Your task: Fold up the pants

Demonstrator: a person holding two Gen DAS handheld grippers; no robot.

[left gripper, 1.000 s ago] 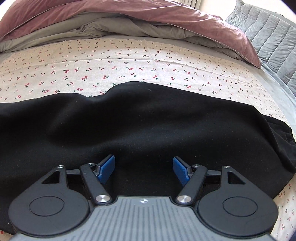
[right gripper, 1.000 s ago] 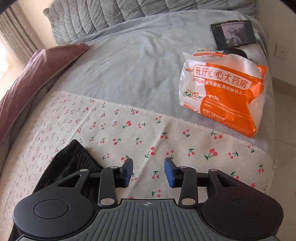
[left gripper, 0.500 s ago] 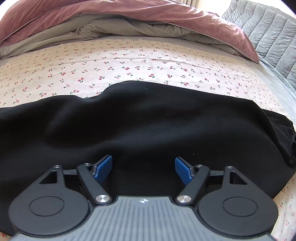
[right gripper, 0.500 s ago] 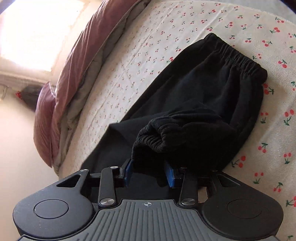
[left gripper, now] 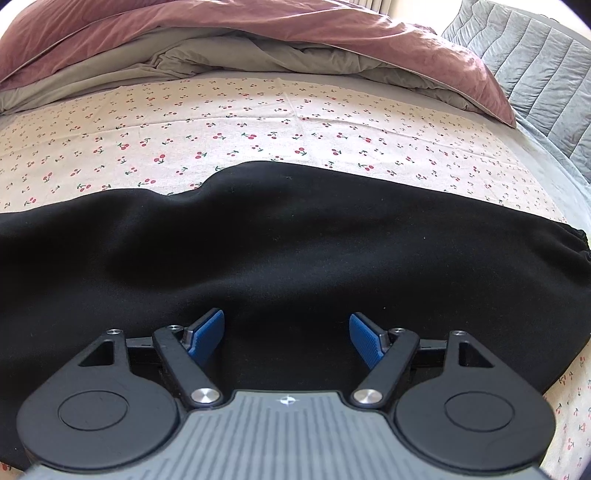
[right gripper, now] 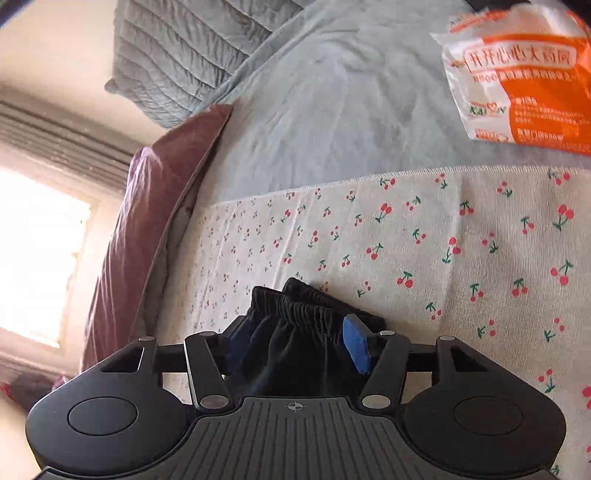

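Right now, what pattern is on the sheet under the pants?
Small red cherries on the white sheet, clearest in the left wrist view.

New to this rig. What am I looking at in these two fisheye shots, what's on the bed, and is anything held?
No robot arm here: a person carries a hand-held gripper in each hand, each with a fisheye camera looking along its two blue-padded fingers.

The left wrist view shows the left hand-held gripper open above black pants, which lie spread across a cherry-print sheet. A pink duvet is bunched behind.

The right wrist view shows the right hand-held gripper with the pants' elastic cuff between its fingers. Its jaws are opening, so it seems to be letting go. Beyond lie a grey blanket, a grey pillow and an orange and white bag.
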